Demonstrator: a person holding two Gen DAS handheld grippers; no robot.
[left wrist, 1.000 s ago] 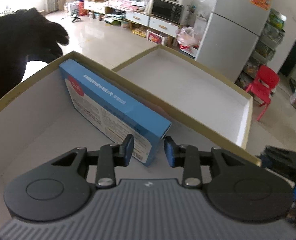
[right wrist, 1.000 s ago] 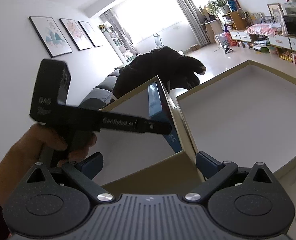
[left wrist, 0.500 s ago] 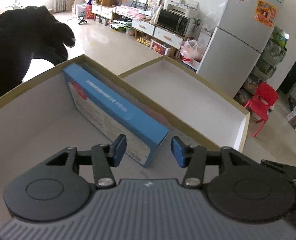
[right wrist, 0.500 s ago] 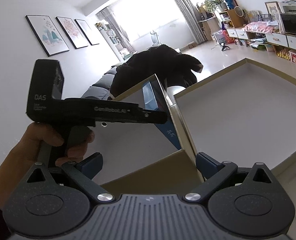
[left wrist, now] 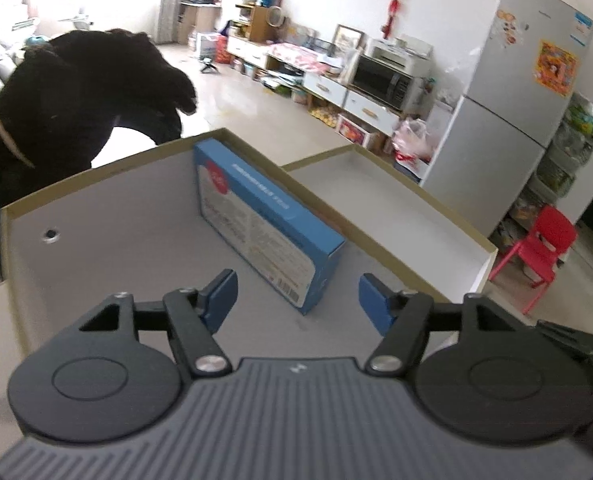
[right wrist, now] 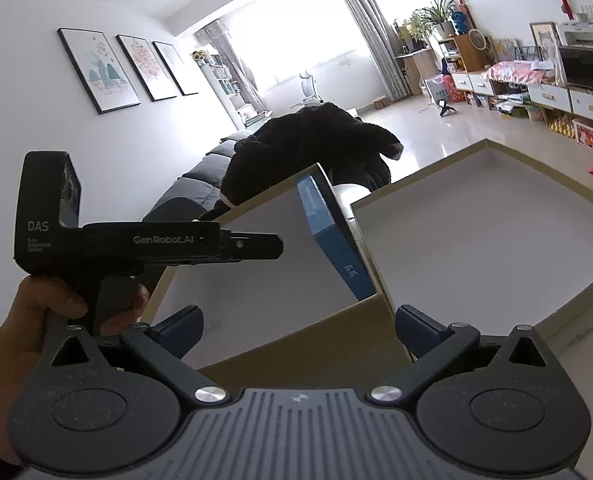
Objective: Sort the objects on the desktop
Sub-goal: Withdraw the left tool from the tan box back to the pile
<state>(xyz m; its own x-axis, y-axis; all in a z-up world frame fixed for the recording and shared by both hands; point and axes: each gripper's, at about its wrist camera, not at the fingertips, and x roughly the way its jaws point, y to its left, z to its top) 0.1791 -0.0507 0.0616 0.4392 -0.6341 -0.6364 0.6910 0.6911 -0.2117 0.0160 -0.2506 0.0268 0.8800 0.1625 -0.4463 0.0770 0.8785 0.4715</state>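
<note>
A: Where was the blue box [left wrist: 270, 224] at that point?

B: In the middle of the left wrist frame, standing on its long edge inside the deeper cardboard box [left wrist: 108, 240] and leaning against that box's right-hand wall. In the right wrist view it showed as a blue strip [right wrist: 330, 236] just right of centre, against the same wall.

A: And the left gripper [left wrist: 296, 300]?

B: Its jaws were opening, the blue pads either side of the box's near end but not pressing on it. I judged it a release: the box was set down, not held.

A: The other tray?

B: The shallow tray [left wrist: 400, 216] sat right of centre, touching the deep box wall to wall. No object showed on the part of its floor in view.

A: What was the right gripper [right wrist: 298, 330] doing?

B: Its jaws stood wide with nothing gripped, low in its frame just over the near cardboard corner. The person's hand [right wrist: 52, 316] on the left tool's handle showed at the lower left of that view.

A: So which step?

B: The end of a placement, by my reading. The next move called for drawing the left gripper back clear of the box without knocking it off the wall, then finding another object. None was visible in either view, so I couldn't say which.
</note>
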